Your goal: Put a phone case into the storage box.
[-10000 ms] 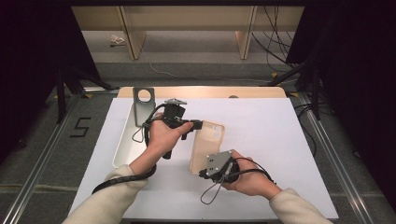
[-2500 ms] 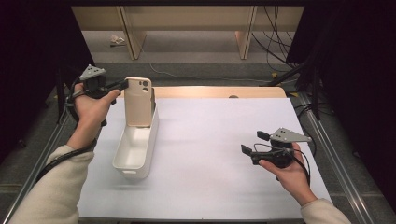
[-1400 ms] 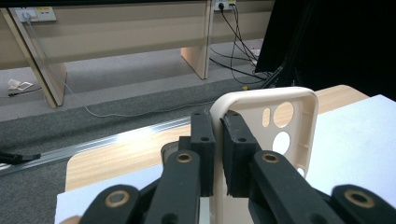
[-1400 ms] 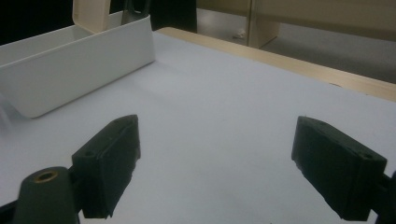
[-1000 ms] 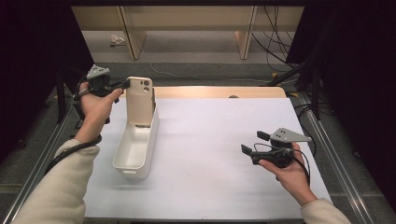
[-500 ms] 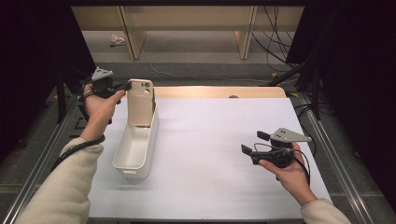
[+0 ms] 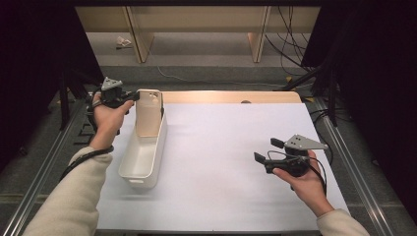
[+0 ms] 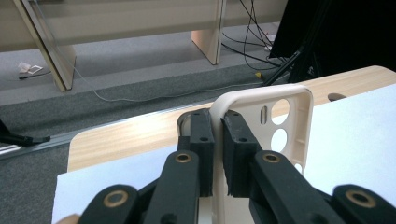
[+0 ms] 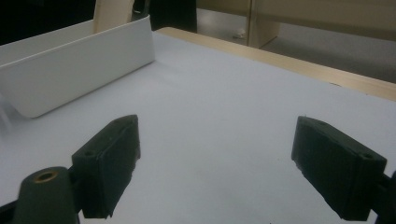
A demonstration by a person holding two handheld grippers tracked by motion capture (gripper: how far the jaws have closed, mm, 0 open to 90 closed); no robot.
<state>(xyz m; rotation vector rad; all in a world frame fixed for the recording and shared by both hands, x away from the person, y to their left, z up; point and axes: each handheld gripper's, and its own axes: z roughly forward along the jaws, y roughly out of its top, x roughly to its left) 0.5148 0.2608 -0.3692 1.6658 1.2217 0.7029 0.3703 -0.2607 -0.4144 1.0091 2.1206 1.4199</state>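
Clamping the unmarked phone case [image 7: 148, 112] — left gripper [image 7: 129, 96] fingers pinched — right gripper [image 7: 267, 153] fingers apart.

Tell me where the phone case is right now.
In the high view the beige phone case stands upright at the far end of the white bin, at the table's left, clamped at its edge by the left gripper.

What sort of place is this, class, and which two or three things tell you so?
Probably a lab or recording workspace: a table under a white sheet, dark curtains at both sides, loose cables on grey carpet, and a handheld left claw gripping a phone case.
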